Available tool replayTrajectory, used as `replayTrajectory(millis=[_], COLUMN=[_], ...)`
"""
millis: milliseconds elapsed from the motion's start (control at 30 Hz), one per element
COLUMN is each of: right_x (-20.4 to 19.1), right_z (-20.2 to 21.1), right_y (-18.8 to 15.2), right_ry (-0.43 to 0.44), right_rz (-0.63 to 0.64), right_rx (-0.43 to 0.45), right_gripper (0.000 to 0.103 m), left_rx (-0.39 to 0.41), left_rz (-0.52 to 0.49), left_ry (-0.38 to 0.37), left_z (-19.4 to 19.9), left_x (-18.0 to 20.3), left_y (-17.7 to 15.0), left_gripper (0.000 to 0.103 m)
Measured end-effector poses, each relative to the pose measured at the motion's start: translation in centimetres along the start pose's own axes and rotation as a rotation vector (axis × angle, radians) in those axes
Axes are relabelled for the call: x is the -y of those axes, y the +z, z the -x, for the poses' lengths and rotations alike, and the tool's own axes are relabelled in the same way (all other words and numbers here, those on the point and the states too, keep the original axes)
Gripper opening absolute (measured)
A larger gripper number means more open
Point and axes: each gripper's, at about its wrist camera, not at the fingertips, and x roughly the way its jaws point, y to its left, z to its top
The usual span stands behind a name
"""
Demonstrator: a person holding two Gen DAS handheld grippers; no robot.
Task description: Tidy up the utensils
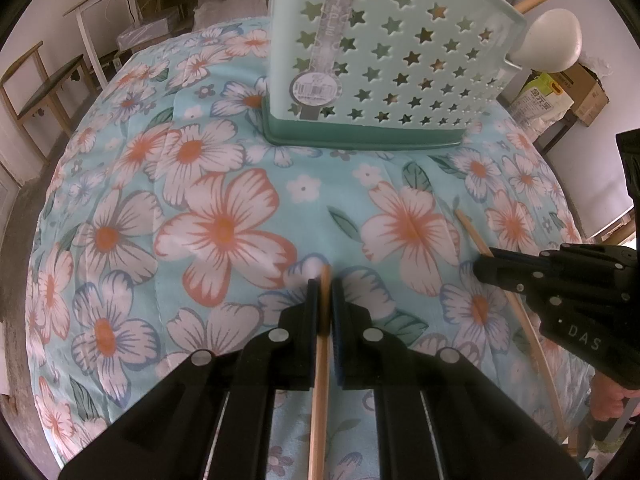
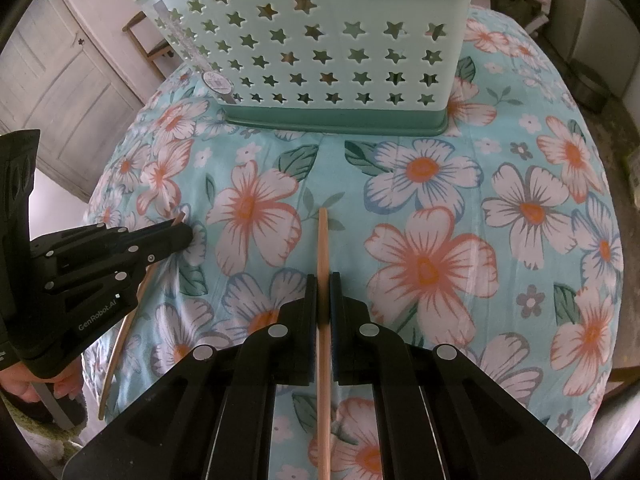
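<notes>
A wooden chopstick point(image 1: 320, 400) runs up between the pads of my left gripper point(image 1: 325, 284), which is shut on it just above the floral tablecloth point(image 1: 224, 224). My right gripper point(image 2: 323, 280) is shut on a second chopstick point(image 2: 322, 236), whose tip sticks out ahead of the fingers. Each view shows the other gripper from the side: the right gripper point(image 1: 480, 268) with its chopstick point(image 1: 470, 230), and the left gripper point(image 2: 186, 232) with its chopstick point(image 2: 120, 338). A mint basket with star holes point(image 1: 380, 40) point(image 2: 320, 60) stands upright at the far side of the table, a white ladle point(image 1: 552, 40) rising from it.
The round table's cloth point(image 2: 500, 260) falls away at the edges on both sides. Wooden benches point(image 1: 44, 92) stand at the left beyond it, a cardboard box point(image 1: 584, 92) at the right, a white door point(image 2: 60, 80) behind. A hand point(image 2: 24, 388) grips the left tool.
</notes>
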Motion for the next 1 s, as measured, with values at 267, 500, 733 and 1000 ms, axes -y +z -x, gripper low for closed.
replayTrajectory(millis=[267,500,733,1000], right_x=[0.03,0.03,-0.01,0.0], right_z=[0.0,0.01,-0.04,-0.03], right_y=[-0.01,-0.01,0.02,-0.06], right_ry=[0.001,0.001,0.001,0.0], right_rz=[-0.001,-0.001,0.0,0.004], right_rx=[0.0,0.0,-0.002,-0.003], right_gripper=[0.004,0.004,0.004,0.004], left_rx=[0.0,-0.001,-0.004,-0.021], left_rz=[0.0,0.001,0.001,0.003], left_ry=[0.001,0.004,0.004,-0.004], left_z=[-0.02,-0.03,-0.03,-0.23], left_x=[0.03,0.11,0.07,0.02], left_y=[-0.03,0.01,0.03,0.29], left_gripper=[0.006,0.006,0.006,0.006])
